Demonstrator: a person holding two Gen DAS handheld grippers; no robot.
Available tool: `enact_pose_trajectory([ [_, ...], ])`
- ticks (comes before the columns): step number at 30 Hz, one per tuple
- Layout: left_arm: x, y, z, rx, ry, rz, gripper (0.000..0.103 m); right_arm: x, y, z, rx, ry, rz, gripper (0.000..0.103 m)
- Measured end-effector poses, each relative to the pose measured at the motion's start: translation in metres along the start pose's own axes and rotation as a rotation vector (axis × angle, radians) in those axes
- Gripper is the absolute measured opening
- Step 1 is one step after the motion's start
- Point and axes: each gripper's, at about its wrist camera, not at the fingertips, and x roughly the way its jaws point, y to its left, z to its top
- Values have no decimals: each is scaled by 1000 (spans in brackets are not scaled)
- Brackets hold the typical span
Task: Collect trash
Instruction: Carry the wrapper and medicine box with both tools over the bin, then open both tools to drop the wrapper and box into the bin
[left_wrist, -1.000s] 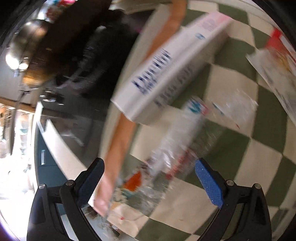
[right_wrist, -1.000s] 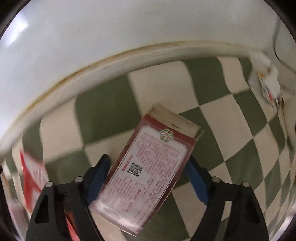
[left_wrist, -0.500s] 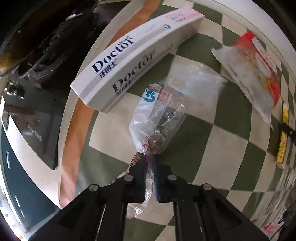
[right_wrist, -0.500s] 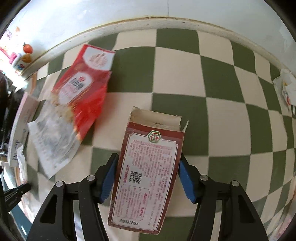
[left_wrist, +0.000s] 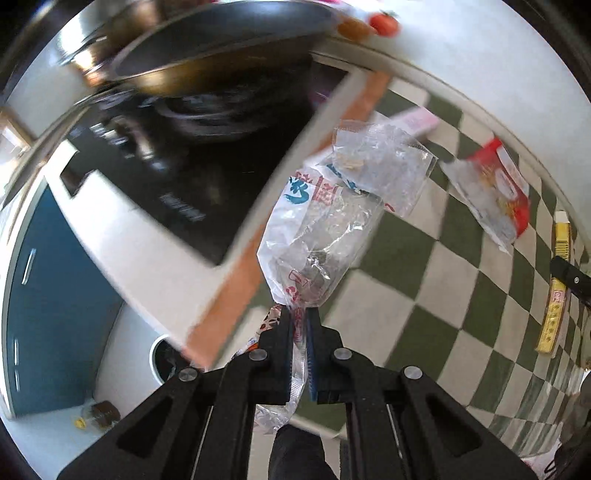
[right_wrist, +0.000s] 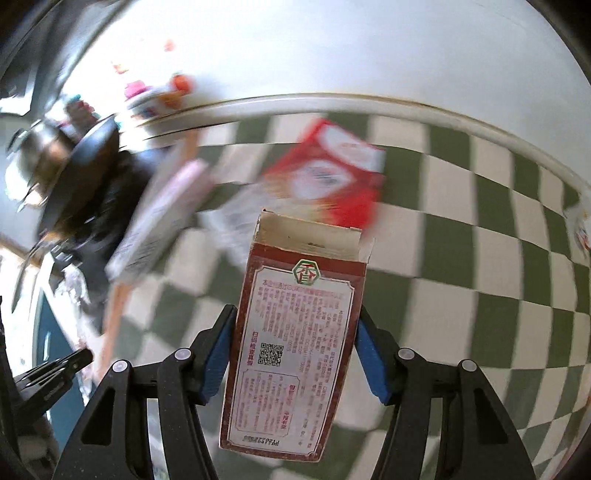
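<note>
Home kitchen: frying pan (left_wrist: 221, 48) on black induction hob (left_wrist: 192, 162), green-and-cream checked tablecloth (left_wrist: 443, 280), white wall (right_wrist: 332, 48), blue cabinet front (left_wrist: 55, 295).

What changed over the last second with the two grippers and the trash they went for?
The left gripper, wide open a second ago, has shut on the clear plastic bag and lifted it off the checked cloth. The right gripper has closed a little on the red carton and carried it up and across. The toothpaste box and red wrapper stay on the cloth.
</note>
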Motion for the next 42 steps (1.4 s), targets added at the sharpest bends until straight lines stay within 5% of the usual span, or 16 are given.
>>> enact_pose_trajectory([
  [8, -27, 138, -47, -238, -42, 13, 4, 10, 161, -47, -259, 53, 145, 63],
  [17, 13, 322, -164, -641, 22, 0, 4, 81, 365, -183, -567, 225, 317, 63],
  [22, 97, 408, -244, -859, 114, -60, 4, 175, 436, -269, -663, 323, 340, 63],
  [26, 213, 455, -303, -997, 201, -153, 4, 288, 469, -348, -696, 435, 316, 63],
  [35, 462, 504, -384, -1258, 345, -442, 4, 533, 480, -481, -792, 649, 249, 63],
  [42, 531, 512, -405, -1314, 369, -482, 4, 607, 485, -519, -874, 702, 224, 63],
])
